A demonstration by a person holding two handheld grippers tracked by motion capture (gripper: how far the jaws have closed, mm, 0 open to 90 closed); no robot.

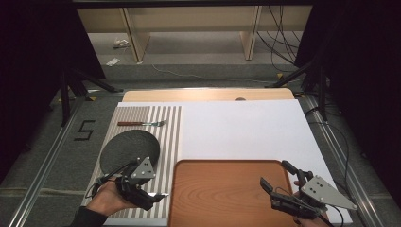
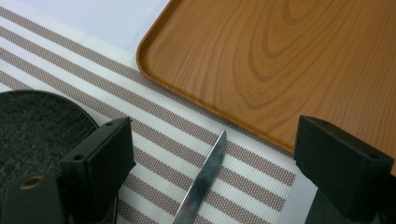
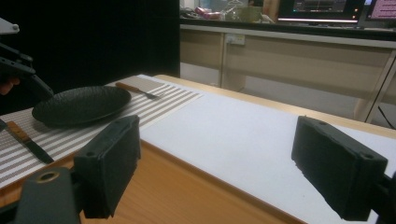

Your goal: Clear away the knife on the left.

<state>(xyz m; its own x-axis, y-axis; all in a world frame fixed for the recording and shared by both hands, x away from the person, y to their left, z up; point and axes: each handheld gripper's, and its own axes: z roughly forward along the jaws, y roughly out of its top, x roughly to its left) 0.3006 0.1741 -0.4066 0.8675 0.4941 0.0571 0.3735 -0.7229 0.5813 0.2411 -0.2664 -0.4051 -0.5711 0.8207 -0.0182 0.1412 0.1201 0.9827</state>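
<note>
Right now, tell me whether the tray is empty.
Empty: the tray shows bare wood; the knife lies beside it on the striped mat.

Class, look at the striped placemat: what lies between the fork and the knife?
The black plate lies between the fork at the placemat's far end and the knife at its near end, seen in the high view.

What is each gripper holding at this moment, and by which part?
Nothing is held. The left gripper has its jaws open over the knife, which lies on the striped mat. The right gripper is open over the wooden tray.
</note>
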